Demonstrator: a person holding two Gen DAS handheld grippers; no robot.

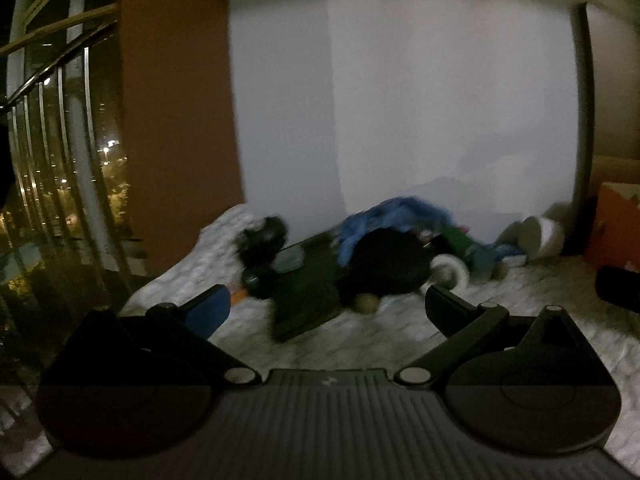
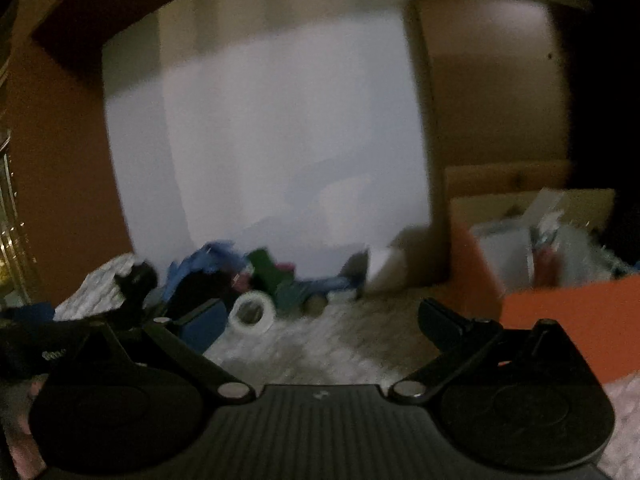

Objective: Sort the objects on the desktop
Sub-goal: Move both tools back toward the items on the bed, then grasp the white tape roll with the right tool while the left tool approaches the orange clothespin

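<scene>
Left wrist view is showing a dim, motion-blurred scene: a pale textured cloth (image 1: 520, 292) is covering the desk surface, and a heap of objects is lying against the white wall (image 1: 440, 100) at the back. Within the heap, a blue fabric item (image 1: 396, 216) is resting on top, a large black rounded object (image 1: 384, 264) is sitting in front of it, a dark flat board (image 1: 308, 300) is lying tilted beneath, and a roll of clear tape (image 1: 450, 272) is standing on edge just right of the black object. A white cup-like container (image 1: 540, 236) is lying on its side further right, near an orange box (image 1: 616, 228) at the frame edge. A small round pale ball (image 1: 366, 303) is sitting at the front edge of the heap. The left gripper (image 1: 326, 308) is hovering with its jaws spread wide and gripping nothing; the board and the ball are lying between the two fingers and slightly beyond them. Right wrist view is showing the right gripper (image 2: 320, 322), likewise wide apart and empty. The tape roll (image 2: 252, 314) is lying just inside its left finger, not touching it as far as the blur allows. The orange box (image 2: 568, 320), holding assorted pale items too blurred to identify, is standing just beyond the right finger. Bare cloth is occupying the gap between the fingers.
</scene>
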